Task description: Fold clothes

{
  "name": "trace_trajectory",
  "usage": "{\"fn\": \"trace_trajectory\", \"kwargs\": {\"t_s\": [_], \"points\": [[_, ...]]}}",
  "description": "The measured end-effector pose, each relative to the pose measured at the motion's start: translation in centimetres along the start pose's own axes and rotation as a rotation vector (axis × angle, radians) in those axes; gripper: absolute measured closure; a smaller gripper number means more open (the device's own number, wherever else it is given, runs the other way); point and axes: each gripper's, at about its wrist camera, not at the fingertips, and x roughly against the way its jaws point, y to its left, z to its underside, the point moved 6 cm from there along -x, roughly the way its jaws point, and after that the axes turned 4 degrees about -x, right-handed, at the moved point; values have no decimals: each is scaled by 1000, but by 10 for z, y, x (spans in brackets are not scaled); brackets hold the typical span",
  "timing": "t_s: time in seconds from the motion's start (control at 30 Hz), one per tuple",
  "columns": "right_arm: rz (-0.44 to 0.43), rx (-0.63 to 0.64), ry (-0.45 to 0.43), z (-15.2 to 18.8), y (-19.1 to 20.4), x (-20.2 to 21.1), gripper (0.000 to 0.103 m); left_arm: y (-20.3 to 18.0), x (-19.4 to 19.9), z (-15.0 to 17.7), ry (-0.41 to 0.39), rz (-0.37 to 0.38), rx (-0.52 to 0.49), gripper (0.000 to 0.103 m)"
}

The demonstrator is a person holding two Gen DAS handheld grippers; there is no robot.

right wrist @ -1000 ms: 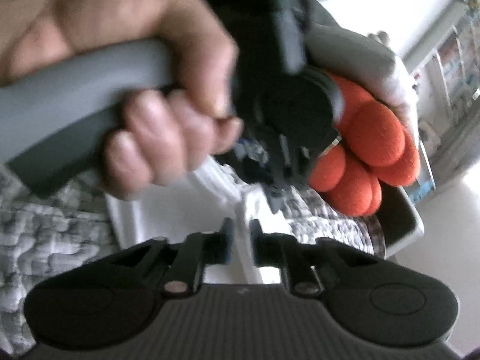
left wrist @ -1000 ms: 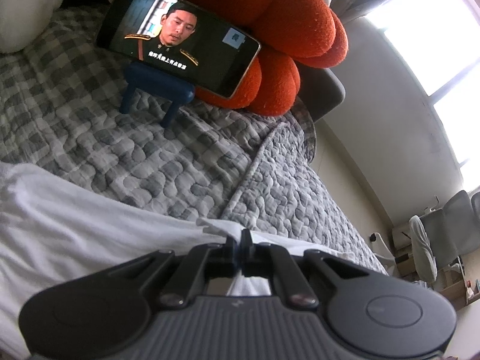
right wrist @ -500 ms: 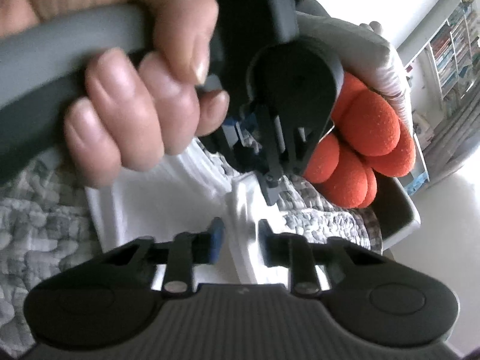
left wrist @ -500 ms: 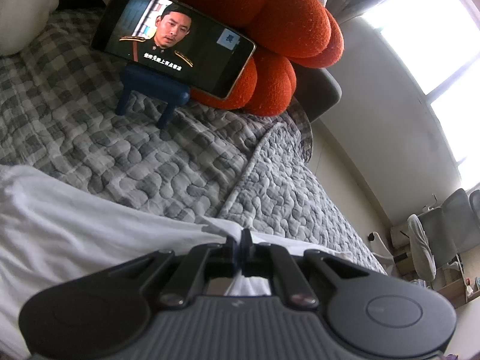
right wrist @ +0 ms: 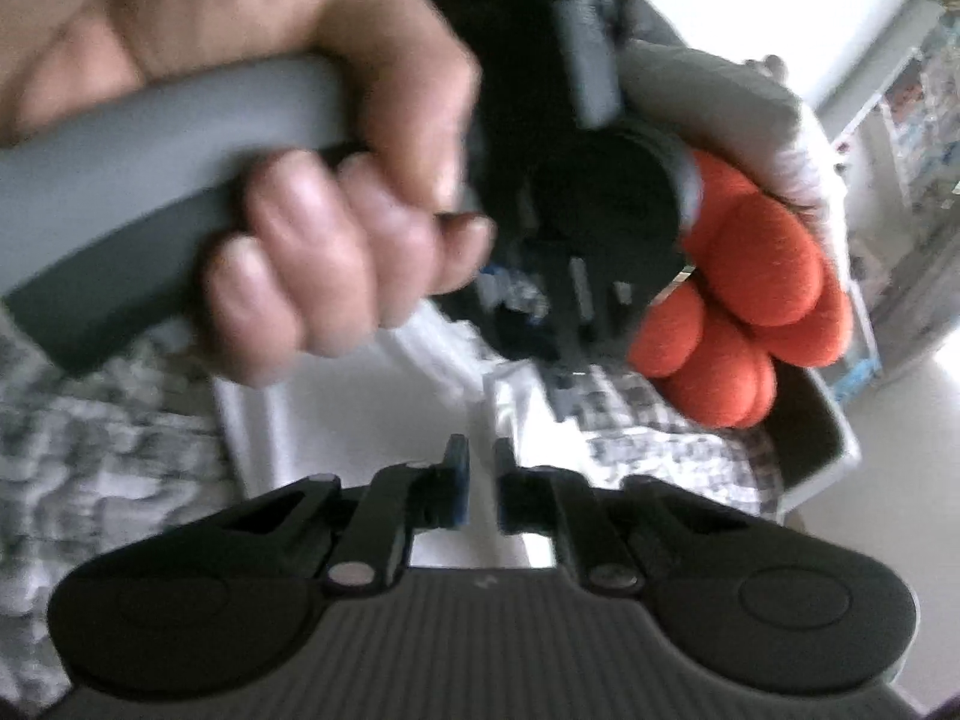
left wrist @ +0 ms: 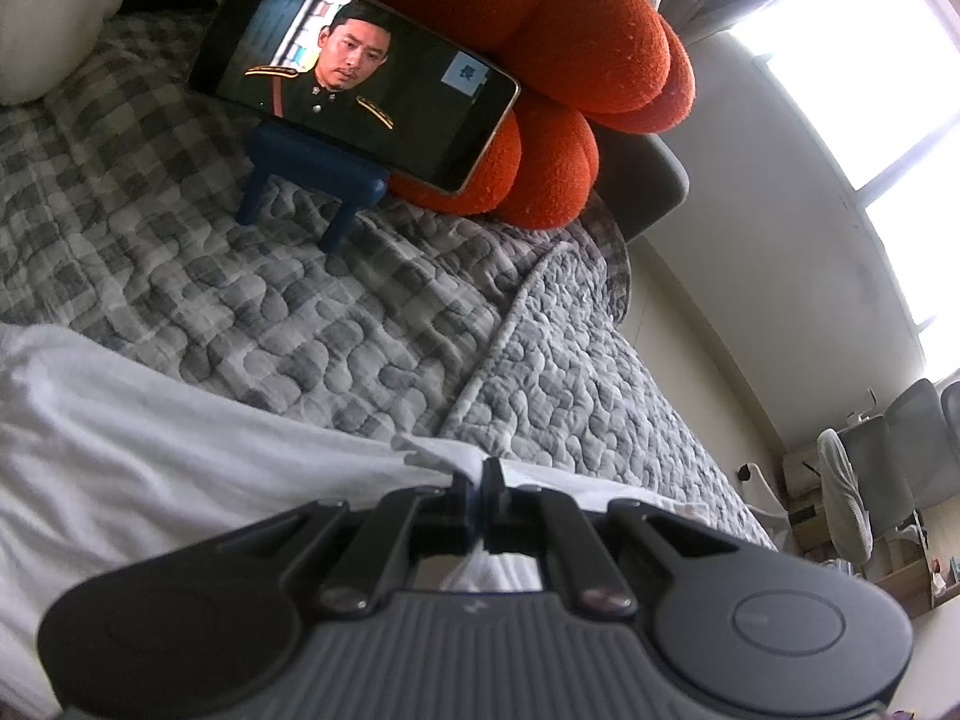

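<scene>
Left wrist view: the left hand-held gripper (left wrist: 485, 489) is clenched on a fold of the white garment (left wrist: 150, 468), which spreads across the grey quilt (left wrist: 360, 324) below it. The right hand-held gripper (right wrist: 480, 474) is opening, garment edge between its jaws, unpinched.

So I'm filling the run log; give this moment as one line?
left gripper: shut on white garment | right gripper: jaws opening, garment between, not pinched | surface: grey quilt
</scene>
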Motion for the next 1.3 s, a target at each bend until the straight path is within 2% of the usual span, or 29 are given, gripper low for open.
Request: {"fn": "trace_trajectory", "kwargs": {"t_s": [0.07,0.1,0.2,0.33,0.4,0.47,0.5,0.67,0.97,1.3], "points": [[43,1,-13,-1,-3,0,51,0,-1,0,4,3,7,101],[58,16,-18,-1,-1,-1,49,1,-1,0,7,9,16,101],[41,60,-6,2,10,-7,48,3,-2,1,17,25,45,101],[89,151,14,6,22,-18,52,4,-2,1,21,31,62,101],[114,169,16,7,22,-21,64,5,-2,0,19,26,63,101],[124,158,21,7,18,-22,92,6,-1,-1,17,25,64,101],[128,147,24,6,16,-21,98,6,-1,-1,17,26,66,101],[118,90,-8,1,5,-11,99,6,2,-3,5,33,54,101],[20,-155,-71,-16,-20,9,100,10,14,-10,-40,36,15,101],[-57,-280,-98,-39,-10,9,99,21,36,-15,-107,15,-88,101]]}}
